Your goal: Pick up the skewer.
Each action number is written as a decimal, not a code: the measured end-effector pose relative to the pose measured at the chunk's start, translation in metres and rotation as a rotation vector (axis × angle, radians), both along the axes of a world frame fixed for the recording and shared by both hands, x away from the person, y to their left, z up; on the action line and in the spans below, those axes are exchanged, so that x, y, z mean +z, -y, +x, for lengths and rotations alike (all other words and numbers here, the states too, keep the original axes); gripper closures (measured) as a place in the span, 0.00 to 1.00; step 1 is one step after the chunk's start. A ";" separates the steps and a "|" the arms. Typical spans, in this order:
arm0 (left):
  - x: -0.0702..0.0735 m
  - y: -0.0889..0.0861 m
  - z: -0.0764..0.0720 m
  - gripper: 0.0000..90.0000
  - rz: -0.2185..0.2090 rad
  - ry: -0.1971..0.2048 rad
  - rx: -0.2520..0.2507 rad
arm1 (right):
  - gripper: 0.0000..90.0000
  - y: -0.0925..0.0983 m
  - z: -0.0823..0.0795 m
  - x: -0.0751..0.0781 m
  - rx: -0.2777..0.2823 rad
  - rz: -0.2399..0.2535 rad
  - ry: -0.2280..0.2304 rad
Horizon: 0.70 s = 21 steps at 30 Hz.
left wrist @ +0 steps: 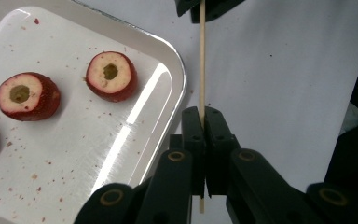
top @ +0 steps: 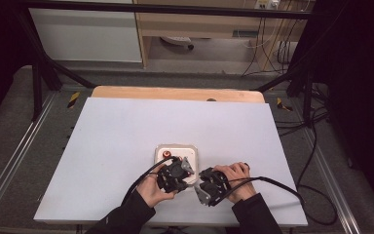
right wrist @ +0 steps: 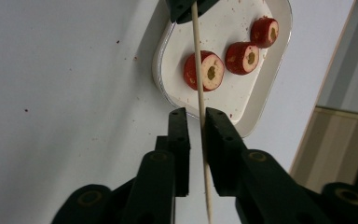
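While a person's two hands meet near the front edge of the white table (top: 126, 141), the left tongs (left wrist: 201, 114) are clamped together on a thin wooden skewer (left wrist: 202, 56); just left of them a white tray (left wrist: 175, 60) holds red fruit slices (left wrist: 111, 75) with pale cut faces and dark centres; the right tongs (right wrist: 198, 116) stand slightly apart around the same skewer, one pad touching it, a narrow gap at the other.

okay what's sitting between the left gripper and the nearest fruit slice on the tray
In the left gripper view, only bare tray and its rim separate the left gripper, clamping the skewer, from the slice.
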<state>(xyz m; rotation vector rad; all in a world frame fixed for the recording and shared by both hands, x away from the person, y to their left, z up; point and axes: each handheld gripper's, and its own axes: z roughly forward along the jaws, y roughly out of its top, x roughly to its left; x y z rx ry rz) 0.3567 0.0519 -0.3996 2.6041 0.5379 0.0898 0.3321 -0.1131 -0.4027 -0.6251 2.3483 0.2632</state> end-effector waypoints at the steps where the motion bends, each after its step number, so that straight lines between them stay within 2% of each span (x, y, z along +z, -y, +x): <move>1: 0.000 -0.002 -0.001 0.98 -0.003 0.008 0.003 | 0.85 0.001 0.001 0.001 -0.026 0.018 -0.013; 2: 0.000 -0.004 -0.002 0.98 -0.008 0.013 0.007 | 0.80 0.002 0.002 0.002 -0.056 0.051 -0.035; 3: 0.000 -0.004 -0.002 0.98 -0.008 0.013 0.007 | 0.80 0.002 0.002 0.002 -0.056 0.051 -0.035; 4: -0.001 -0.009 -0.003 0.98 -0.009 0.023 0.014 | 0.74 0.005 0.005 0.004 -0.130 0.127 -0.080; 10: -0.003 -0.030 -0.007 0.98 -0.003 0.045 0.040 | 0.58 0.026 0.015 0.009 -0.308 0.372 -0.208; 13: -0.004 -0.042 -0.008 0.98 -0.021 0.055 0.064 | 0.51 0.037 0.019 0.010 -0.409 0.483 -0.281; 14: -0.005 -0.046 -0.009 0.98 -0.042 0.050 0.072 | 0.50 0.040 0.021 0.010 -0.446 0.516 -0.311; 17: -0.004 -0.060 -0.012 0.98 -0.070 0.081 0.098 | 0.44 0.049 0.025 0.008 -0.545 0.598 -0.385; 19: -0.005 -0.065 -0.014 0.98 -0.084 0.089 0.113 | 0.42 0.054 0.027 0.006 -0.618 0.641 -0.436; 21: -0.006 -0.079 -0.017 0.98 -0.124 0.109 0.148 | 0.38 0.057 0.029 0.004 -0.665 0.678 -0.472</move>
